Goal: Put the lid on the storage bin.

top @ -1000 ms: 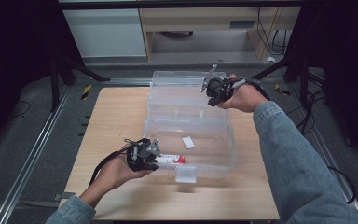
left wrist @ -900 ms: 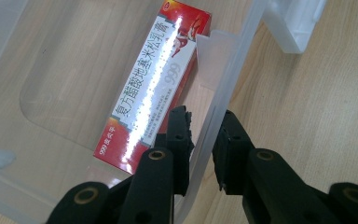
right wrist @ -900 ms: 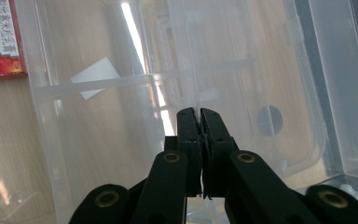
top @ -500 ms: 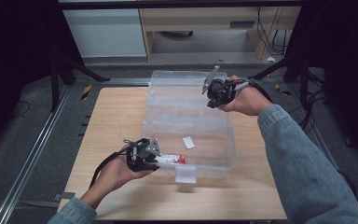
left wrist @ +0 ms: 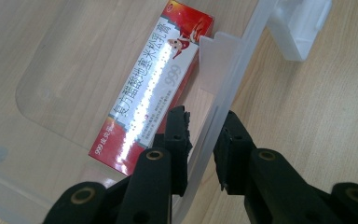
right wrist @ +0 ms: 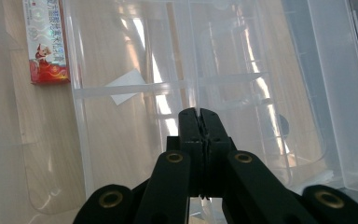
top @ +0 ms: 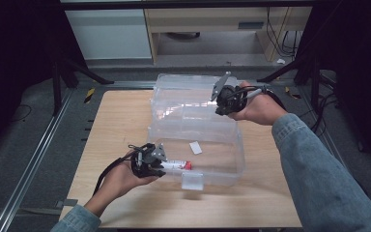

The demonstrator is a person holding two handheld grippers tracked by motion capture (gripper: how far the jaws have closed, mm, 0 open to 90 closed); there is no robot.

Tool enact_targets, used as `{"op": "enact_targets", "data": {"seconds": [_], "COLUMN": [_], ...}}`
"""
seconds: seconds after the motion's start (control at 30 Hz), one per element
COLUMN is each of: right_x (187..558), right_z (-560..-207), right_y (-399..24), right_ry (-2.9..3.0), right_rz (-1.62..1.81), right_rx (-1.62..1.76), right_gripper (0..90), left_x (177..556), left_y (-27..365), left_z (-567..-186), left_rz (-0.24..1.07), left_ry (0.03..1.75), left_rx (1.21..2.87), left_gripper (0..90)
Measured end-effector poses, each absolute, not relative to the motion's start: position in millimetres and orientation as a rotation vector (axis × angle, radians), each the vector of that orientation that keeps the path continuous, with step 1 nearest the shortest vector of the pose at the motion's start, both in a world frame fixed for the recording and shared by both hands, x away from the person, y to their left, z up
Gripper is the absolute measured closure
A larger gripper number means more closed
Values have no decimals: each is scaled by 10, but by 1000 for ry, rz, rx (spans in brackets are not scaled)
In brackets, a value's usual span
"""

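Box (top: pixel 236 159) of clear plastic: stood in the middle of the wooden table (top: pixel 121 125), seen from above, with its hinged lid (top: pixel 183 96) lifted on the far side and not yet down. Held at the near left wall by the left tongs (top: pixel 162 162), and at the far right corner of the lid by the right tongs (top: pixel 221 104). Inside, against the near left wall, lay a red and white carton (top: pixel 176 165); farther in, a white slip of paper (top: pixel 195 147). Hung open at the near wall: the latch (top: pixel 192 181).

From the left tongs (left wrist: pixel 203 126): pinched the box wall (left wrist: pixel 233 70) between the two pads, one inside, one outside. Lay flat just beside the inner pad, on the box floor, the carton (left wrist: pixel 154 84). Off to the right, the unfastened latch (left wrist: pixel 303 28).

From the right tongs (right wrist: pixel 198 114): pressed tight together, seemingly on the thin edge of the lid (right wrist: pixel 242 70), though the clear plastic made that hard to tell. Through the lid, far left, the carton (right wrist: pixel 44 42) and the slip (right wrist: pixel 126 86).

Judged done: carton in the box, box steadied. Judged left: swinging the lid down over the box and snapping the latch.
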State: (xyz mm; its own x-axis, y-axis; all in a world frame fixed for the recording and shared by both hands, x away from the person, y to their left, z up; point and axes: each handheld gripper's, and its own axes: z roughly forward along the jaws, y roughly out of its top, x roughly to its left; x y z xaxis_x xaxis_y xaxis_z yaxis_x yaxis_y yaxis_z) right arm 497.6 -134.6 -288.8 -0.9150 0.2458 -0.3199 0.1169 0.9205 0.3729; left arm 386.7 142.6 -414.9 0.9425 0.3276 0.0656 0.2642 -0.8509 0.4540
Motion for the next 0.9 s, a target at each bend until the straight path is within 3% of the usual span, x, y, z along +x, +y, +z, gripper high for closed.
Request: {"op": "enact_targets", "data": {"seconds": [0.9], "right_x": [4605], "right_z": [-2870], "right_y": [-1400], "right_ry": [2686], "right_rz": [559], "right_rx": [236], "right_gripper": [900], "left_x": [3850], "left_y": [1399], "left_z": [-4157], "left_rz": [220], "left_ry": [426], "left_rx": [2660], "left_gripper": [739]}}
